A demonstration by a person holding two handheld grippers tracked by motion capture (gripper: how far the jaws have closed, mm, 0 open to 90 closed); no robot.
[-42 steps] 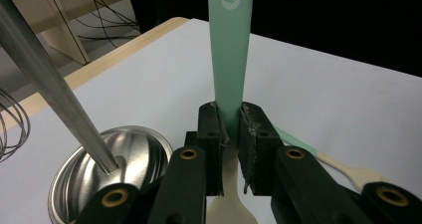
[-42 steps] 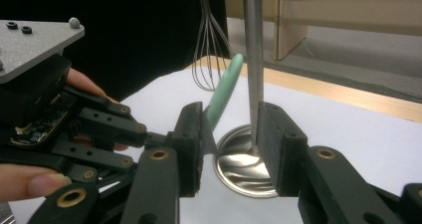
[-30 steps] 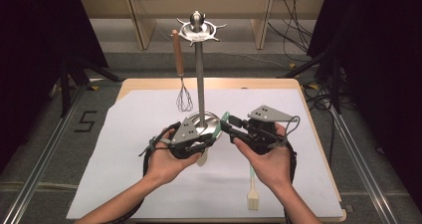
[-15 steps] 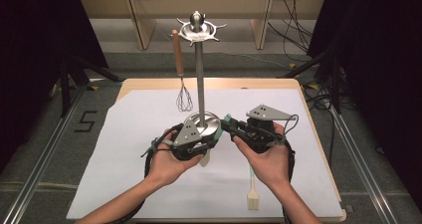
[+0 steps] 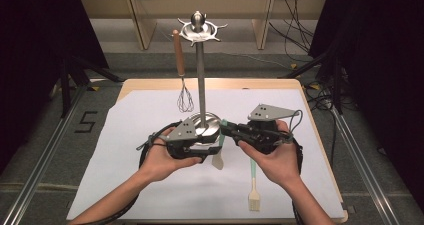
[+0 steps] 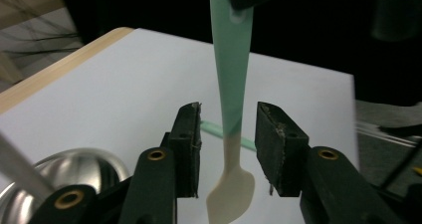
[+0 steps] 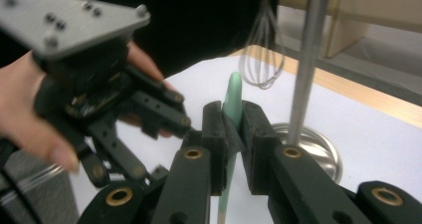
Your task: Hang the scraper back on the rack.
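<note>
Right gripper (image 5: 223, 128), centre right of the high view, jaws clamped on the green handle of a spatula (image 7: 232, 104); in the right gripper view the handle sits pinched between the 2 black jaws at centre frame, tip sticking up past them. The spatula hangs down from that grip, its cream blade (image 5: 217, 160) low at centre of the high view, just above the white sheet (image 5: 150, 110).

Left gripper (image 6: 228, 134) jaws part open, 1 on each side of the spatula where green meets cream; gaps show on both sides, no contact visible.

A brush (image 5: 254, 197) lies on the sheet lower right. Metal stand (image 5: 201, 80) with a whisk (image 5: 184, 97) hanging at upper centre.
</note>
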